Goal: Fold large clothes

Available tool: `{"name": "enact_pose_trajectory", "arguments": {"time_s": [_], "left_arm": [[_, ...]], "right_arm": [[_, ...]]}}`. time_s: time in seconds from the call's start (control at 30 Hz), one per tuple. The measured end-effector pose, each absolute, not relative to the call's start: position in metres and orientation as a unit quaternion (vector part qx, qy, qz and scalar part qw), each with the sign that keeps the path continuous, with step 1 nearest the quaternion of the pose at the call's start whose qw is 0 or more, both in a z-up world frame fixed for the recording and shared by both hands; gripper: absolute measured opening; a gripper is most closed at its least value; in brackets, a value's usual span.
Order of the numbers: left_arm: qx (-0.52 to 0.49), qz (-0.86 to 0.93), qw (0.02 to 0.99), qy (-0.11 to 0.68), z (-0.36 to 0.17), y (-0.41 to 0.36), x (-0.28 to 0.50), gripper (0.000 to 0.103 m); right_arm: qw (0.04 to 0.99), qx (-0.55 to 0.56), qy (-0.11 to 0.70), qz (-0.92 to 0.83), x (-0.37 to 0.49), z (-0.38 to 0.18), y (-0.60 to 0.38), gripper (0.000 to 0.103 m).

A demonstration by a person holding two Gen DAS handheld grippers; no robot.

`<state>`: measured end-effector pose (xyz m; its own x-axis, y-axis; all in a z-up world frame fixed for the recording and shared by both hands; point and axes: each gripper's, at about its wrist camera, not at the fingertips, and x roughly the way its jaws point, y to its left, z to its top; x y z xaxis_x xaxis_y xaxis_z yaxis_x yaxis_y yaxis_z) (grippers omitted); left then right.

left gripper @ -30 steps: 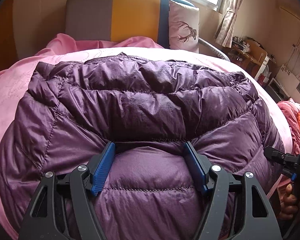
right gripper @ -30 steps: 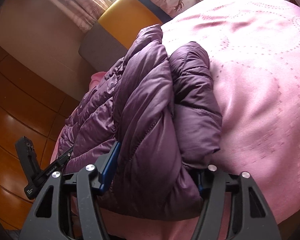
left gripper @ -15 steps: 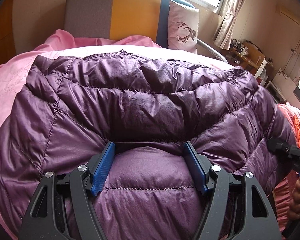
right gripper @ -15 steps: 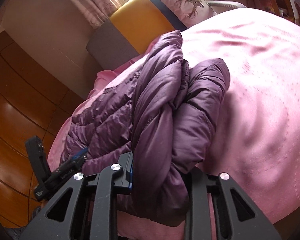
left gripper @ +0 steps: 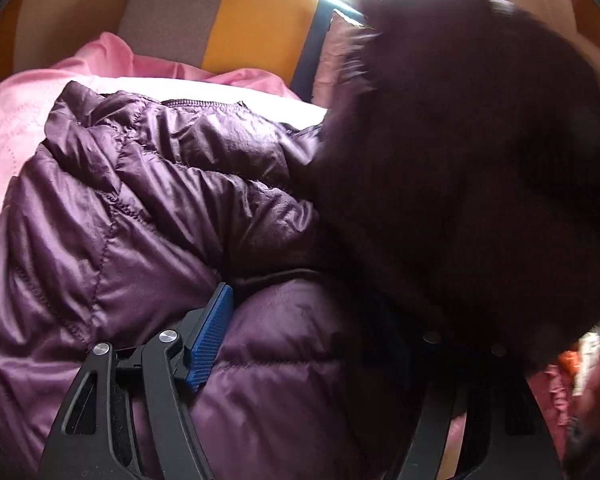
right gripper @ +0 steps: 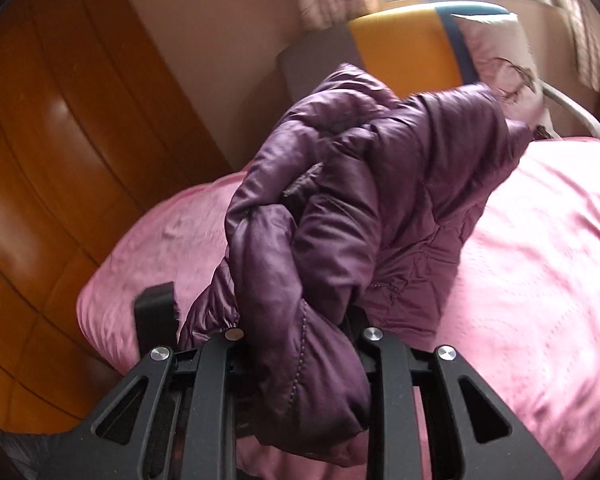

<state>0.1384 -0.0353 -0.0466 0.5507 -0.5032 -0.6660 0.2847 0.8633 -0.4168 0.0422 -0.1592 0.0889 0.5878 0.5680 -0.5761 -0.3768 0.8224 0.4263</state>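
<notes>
A purple quilted down jacket [left gripper: 148,216] lies on the pink bed. My left gripper [left gripper: 300,320] stands wide around a puffy fold at the jacket's near edge; one blue pad [left gripper: 210,336] shows, the other is hidden under cloth. In the right wrist view my right gripper [right gripper: 300,332] is shut on a thick bunch of the jacket [right gripper: 340,208] and holds it lifted above the bed. That lifted part shows as a dark blurred mass [left gripper: 460,160] over the right of the left wrist view.
The pink bedspread [right gripper: 540,260] covers the bed. A grey, yellow and blue headboard [left gripper: 240,20] and a deer-print pillow [right gripper: 500,52] stand at the far end. A wooden wardrobe [right gripper: 60,140] is at the left. The left gripper's body [right gripper: 156,316] shows beside the jacket.
My right gripper has closed on the jacket's side and lifted it up and over toward the left. The lifted cloth now covers the right half of the left wrist view.
</notes>
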Motion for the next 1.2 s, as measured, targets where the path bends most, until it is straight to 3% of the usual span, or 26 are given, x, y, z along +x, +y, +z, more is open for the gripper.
{"name": "enact_pose_trajectory", "arguments": {"time_s": [0.27,0.4,0.73,0.8,0.83,0.87,0.97,1.07,1.2], "left_arm": [[-0.233,-0.225,0.880,0.347,-0.006,0.084,0.098,0.068],[-0.293,-0.254,0.867,0.312,0.014,0.129,0.097,0.069],[-0.226,-0.286,0.857,0.364,0.029,0.086,0.155,0.087],[-0.219,-0.289,0.841,0.402,0.019,0.078,0.168,0.079],[-0.208,-0.286,0.837,0.419,0.013,0.071,0.172,0.055],[-0.194,-0.272,0.838,0.431,0.009,0.065,0.173,0.037],[-0.217,-0.275,0.828,0.438,0.004,0.070,0.179,0.026],[-0.225,-0.278,0.824,0.440,0.006,0.075,0.178,0.024],[-0.233,-0.275,0.817,0.451,0.005,0.079,0.180,0.024]], "right_arm": [[0.883,-0.018,0.386,0.265,0.041,0.072,-0.057,0.022],[0.884,-0.060,0.386,0.255,0.037,0.056,-0.021,0.029],[0.894,-0.141,0.332,0.265,-0.002,0.031,0.022,0.040],[0.893,-0.133,0.324,0.281,-0.004,0.030,0.019,0.053],[0.891,-0.125,0.324,0.292,-0.005,0.031,0.015,0.057],[0.887,-0.113,0.324,0.308,-0.006,0.034,0.009,0.062],[0.861,-0.047,0.333,0.381,-0.008,0.046,-0.021,0.066],[0.846,0.027,0.330,0.417,-0.010,0.059,-0.070,0.065],[0.869,0.053,0.335,0.361,0.001,0.057,-0.122,0.053]]}}
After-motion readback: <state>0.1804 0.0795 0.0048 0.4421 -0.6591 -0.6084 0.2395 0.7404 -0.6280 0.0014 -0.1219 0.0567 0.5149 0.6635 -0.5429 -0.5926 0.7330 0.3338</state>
